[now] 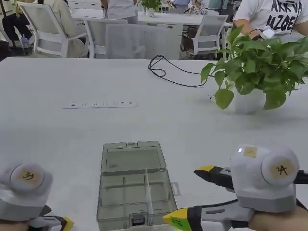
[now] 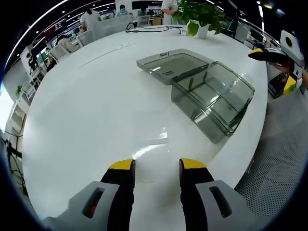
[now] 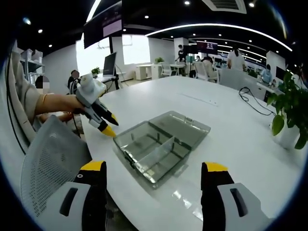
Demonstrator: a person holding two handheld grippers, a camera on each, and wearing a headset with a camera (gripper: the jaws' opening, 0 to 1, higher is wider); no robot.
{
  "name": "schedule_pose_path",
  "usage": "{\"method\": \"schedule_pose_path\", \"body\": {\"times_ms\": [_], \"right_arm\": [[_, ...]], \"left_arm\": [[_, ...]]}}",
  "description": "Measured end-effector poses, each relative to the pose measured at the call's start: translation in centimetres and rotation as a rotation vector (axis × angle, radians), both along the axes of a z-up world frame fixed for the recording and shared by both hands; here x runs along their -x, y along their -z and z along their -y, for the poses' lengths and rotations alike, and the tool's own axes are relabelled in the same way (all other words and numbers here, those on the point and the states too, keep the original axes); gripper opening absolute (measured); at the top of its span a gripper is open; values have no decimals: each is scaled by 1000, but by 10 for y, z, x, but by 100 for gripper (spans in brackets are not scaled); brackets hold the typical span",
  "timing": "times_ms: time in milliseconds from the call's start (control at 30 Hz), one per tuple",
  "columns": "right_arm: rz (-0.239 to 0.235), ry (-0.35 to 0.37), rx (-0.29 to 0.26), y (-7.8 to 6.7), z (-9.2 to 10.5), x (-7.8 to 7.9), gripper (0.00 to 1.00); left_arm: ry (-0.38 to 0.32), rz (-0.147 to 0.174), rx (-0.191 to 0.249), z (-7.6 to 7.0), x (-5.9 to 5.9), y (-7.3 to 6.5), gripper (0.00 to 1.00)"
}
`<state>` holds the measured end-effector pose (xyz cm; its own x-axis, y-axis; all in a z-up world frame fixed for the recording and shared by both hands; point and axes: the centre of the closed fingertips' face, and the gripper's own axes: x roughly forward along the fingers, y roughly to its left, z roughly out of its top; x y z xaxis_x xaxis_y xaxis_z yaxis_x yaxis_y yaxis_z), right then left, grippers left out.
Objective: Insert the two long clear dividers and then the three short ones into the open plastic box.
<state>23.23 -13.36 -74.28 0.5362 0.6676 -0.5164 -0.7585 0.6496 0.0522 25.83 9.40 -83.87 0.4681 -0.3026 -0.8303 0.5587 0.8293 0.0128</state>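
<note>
The open grey translucent plastic box (image 1: 120,195) lies at the near table edge with its lid (image 1: 132,158) folded flat behind it. One long clear divider (image 1: 147,192) stands lengthwise inside the box (image 3: 144,149). My right gripper (image 1: 191,195) hovers just right of the box, jaws wide open and empty (image 3: 154,167). My left gripper (image 1: 53,224) is low at the near left, open and empty (image 2: 157,166). Faint clear flat pieces (image 2: 153,143) lie on the table just ahead of it, short of the box (image 2: 214,98).
A white power strip (image 1: 101,103) lies mid-table. A potted plant (image 1: 255,67) stands at the right, with a black cable (image 1: 168,72) beside it. Chairs and seated people are beyond the far edge. A mesh chair back (image 3: 53,163) is near the front edge.
</note>
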Motion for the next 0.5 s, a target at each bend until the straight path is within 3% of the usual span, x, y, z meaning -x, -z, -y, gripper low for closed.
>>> {"method": "schedule_pose_path", "body": {"times_ms": [133, 500], "right_arm": [[0, 2, 1, 0, 0, 0, 81], [1, -4, 14, 1, 0, 1, 80]], "left_arm": [[11, 0, -40, -2, 1, 1, 34], [9, 5, -49, -5, -3, 1, 36]]}}
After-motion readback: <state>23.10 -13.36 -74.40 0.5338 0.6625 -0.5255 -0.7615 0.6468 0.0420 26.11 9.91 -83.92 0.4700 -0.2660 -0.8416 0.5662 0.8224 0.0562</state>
